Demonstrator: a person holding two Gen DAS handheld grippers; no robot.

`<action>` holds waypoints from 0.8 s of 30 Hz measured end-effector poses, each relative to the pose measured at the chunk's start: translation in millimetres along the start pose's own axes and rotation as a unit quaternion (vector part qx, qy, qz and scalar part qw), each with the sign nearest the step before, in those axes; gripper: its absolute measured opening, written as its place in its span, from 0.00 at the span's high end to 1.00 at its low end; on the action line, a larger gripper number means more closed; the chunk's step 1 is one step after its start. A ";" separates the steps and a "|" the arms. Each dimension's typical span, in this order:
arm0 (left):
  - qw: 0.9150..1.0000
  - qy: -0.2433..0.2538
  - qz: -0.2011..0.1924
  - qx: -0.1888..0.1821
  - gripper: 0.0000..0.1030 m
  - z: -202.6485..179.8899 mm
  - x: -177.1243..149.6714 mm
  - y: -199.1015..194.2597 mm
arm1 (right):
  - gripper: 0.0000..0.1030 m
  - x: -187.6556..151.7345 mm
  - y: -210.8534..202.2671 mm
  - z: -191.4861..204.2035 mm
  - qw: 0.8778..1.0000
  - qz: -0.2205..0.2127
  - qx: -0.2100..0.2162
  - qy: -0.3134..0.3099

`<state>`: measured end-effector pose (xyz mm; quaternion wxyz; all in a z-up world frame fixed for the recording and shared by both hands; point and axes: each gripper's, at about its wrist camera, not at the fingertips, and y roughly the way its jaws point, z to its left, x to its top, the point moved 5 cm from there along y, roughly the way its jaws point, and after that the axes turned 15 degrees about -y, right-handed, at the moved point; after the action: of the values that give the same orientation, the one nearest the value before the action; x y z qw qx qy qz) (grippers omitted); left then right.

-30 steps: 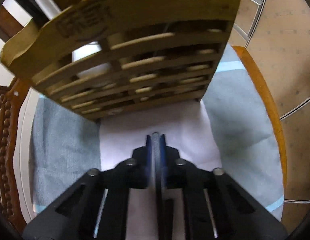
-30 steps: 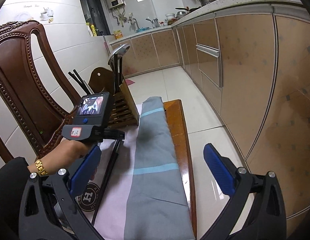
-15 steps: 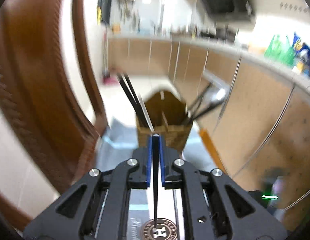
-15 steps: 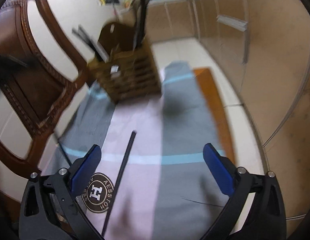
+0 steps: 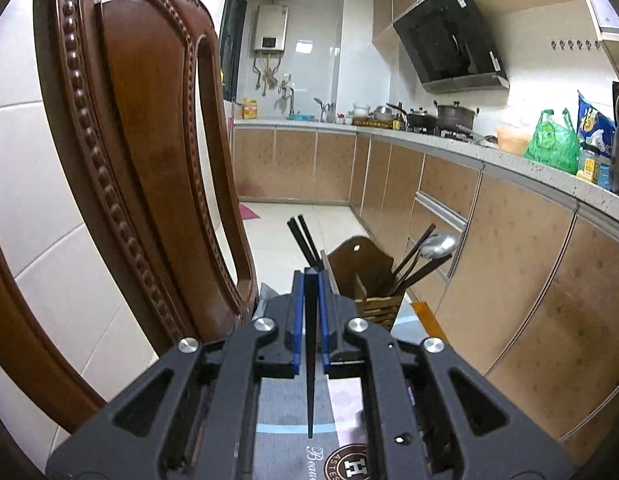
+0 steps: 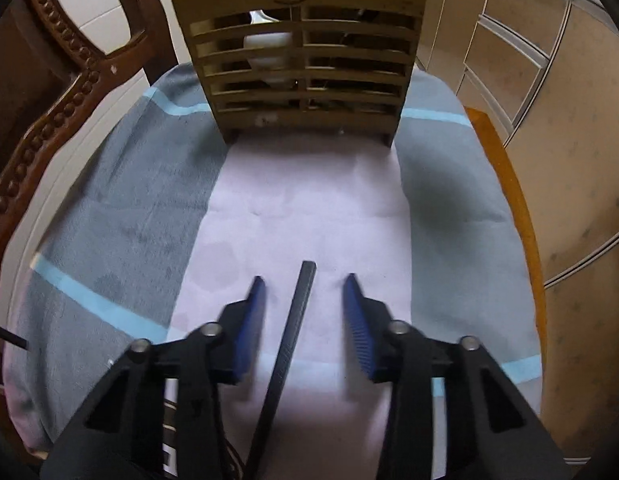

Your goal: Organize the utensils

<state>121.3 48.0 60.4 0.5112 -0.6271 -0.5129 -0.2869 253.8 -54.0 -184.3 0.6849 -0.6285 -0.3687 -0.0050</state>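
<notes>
You are in a kitchen with tan cabinets [image 5: 393,184] along the counter, working over a wooden seat [image 6: 513,200] beside a carved chair back [image 5: 149,160]. A grey-blue towel [image 6: 121,208] with a white cloth [image 6: 309,208] on it covers the seat. At its far edge stands the slatted wooden utensil holder [image 6: 305,64], already carrying chopsticks and a spoon. Your left gripper [image 5: 309,280] is clamped on 1 black chopstick [image 5: 310,380], raised above the seat. Your right gripper [image 6: 305,292] hangs spread apart around a second chopstick [image 6: 289,344] lying on the white cloth, its pads [image 6: 359,320] clear of it.
</notes>
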 end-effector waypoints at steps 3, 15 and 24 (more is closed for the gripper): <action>1.000 -0.005 0.017 0.003 0.94 5.8 -4.6 12.3 | 0.91 1.7 -5.1 -0.4 1.000 -0.009 0.025 0.008; 0.999 -0.026 0.043 -0.001 0.94 8.8 -10.4 34.4 | 0.93 0.9 -165.0 -8.9 0.981 -0.184 0.059 0.015; 0.999 -0.027 0.033 -0.009 0.94 1.3 -7.5 28.6 | 0.93 -8.2 -245.2 -28.5 0.964 -0.259 0.058 0.026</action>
<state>145.6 47.9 43.4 0.5006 -0.6560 -0.5027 -0.2577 146.8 -133.9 23.4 0.7050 -0.4699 -0.5007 -0.1776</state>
